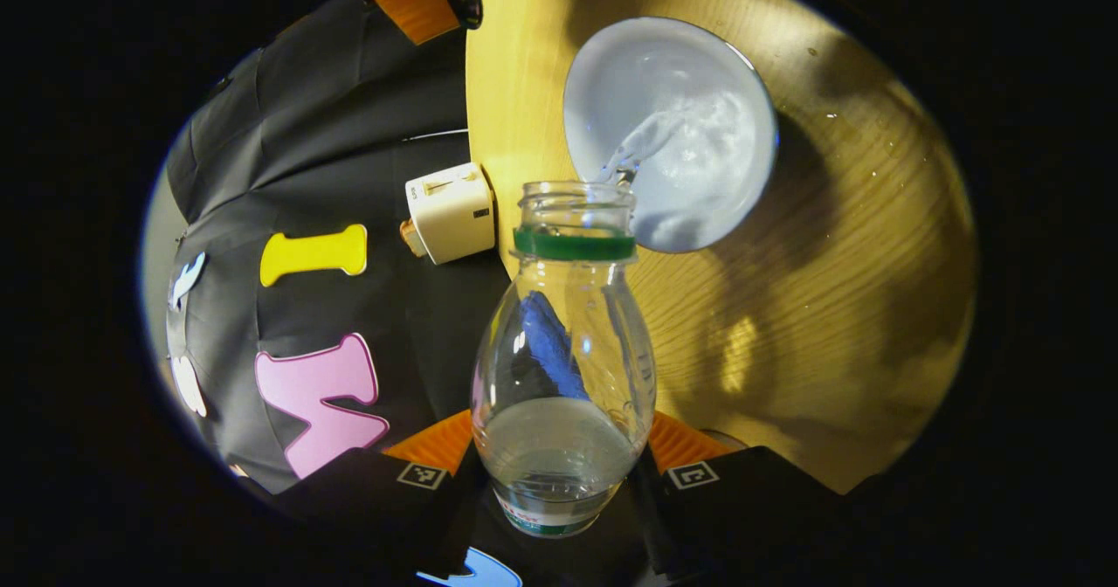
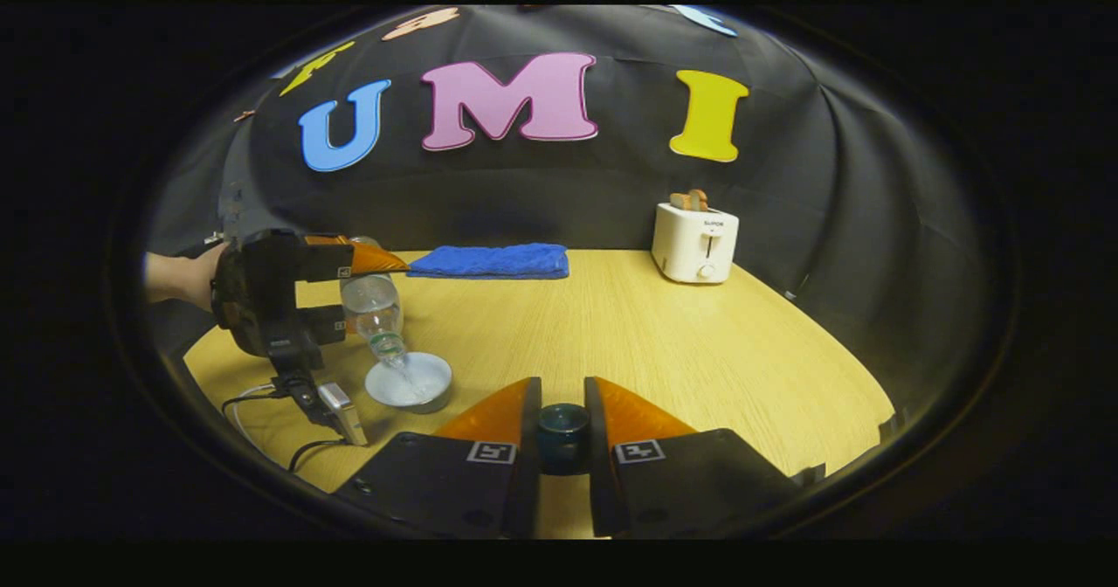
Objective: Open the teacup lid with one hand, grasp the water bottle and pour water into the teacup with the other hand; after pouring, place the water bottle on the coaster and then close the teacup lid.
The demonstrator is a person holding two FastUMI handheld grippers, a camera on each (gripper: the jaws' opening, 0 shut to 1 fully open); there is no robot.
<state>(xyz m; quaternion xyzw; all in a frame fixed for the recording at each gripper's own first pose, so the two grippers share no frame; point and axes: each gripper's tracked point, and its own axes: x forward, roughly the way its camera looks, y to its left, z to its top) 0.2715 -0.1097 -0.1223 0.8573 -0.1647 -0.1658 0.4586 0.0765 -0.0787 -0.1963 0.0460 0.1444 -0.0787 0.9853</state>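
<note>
My left gripper (image 1: pixel 559 443) is shut on the clear water bottle (image 1: pixel 563 369), which has a green neck ring. The bottle is tipped forward and a thin stream runs from its mouth into the uncovered white teacup (image 1: pixel 699 89) on the wooden table. The right gripper view shows the same pour at the left: bottle (image 2: pixel 373 307) slanting down over the teacup (image 2: pixel 424 390), held by a hand. In that view my right gripper (image 2: pixel 562 386) is shut on the dark teal teacup lid (image 2: pixel 562 430), lifted off to the right of the cup.
A white toaster (image 2: pixel 696 242) with toast stands at the table's back right, also seen as toaster (image 1: pixel 450 211). A folded blue towel (image 2: pixel 489 261) lies at the back edge. Cables and a small silver device (image 2: pixel 345 412) trail below the left gripper.
</note>
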